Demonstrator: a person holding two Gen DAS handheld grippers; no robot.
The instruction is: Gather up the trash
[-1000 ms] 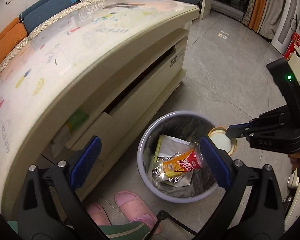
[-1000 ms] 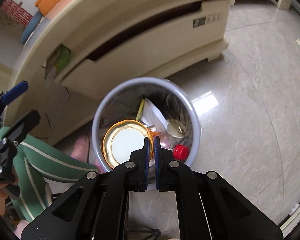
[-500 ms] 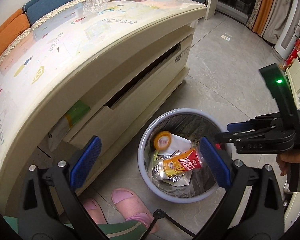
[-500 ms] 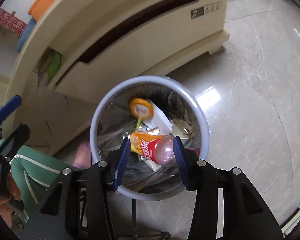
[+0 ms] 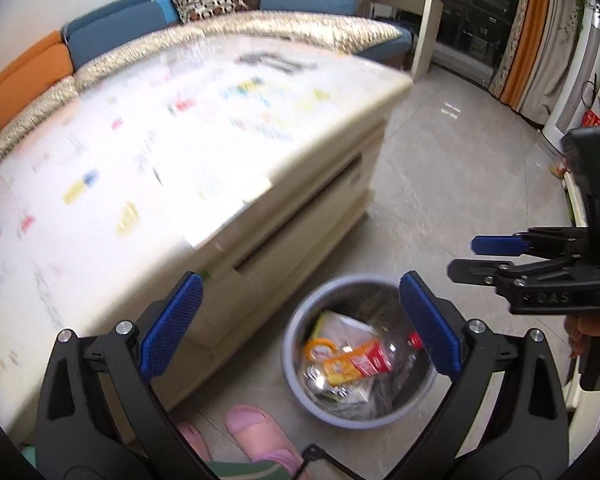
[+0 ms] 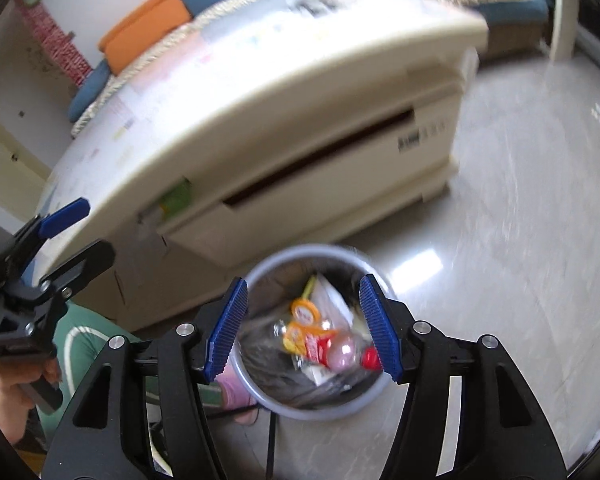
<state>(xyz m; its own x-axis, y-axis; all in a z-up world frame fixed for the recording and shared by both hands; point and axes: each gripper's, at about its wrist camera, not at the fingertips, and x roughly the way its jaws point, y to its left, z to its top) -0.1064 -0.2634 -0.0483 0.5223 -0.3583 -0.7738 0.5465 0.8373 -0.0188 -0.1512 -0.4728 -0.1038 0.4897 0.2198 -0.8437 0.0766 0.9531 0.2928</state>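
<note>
Both grippers hang above the floor with nothing in them. Left gripper (image 5: 300,324): jaws spread wide. Right gripper (image 6: 302,326): jaws spread, framing the bin (image 6: 260,394) at lower centre of its view.

Trash sits inside the bin: a crumpled clear plastic bottle (image 5: 376,354) with red-and-yellow label, a round orange-rimmed lid (image 6: 305,312), white paper, foil scraps. The bin stands on the floor just beside the counter (image 5: 148,152), near a pink slipper (image 5: 256,432).

Risks, as we judge them: both views are blurred, so aiming the next pick off these frames could miss. The light bin on glossy grey tile (image 5: 440,184) might tip or slide if a jaw clips its thin rim. The bottle rides high on the heap; another piece dropped on it could bounce out.

Materials: smooth round plastic bin with dark liner; ribbed blue jaw pads (image 5: 171,324); cream counter with printed, glossy top.
</note>
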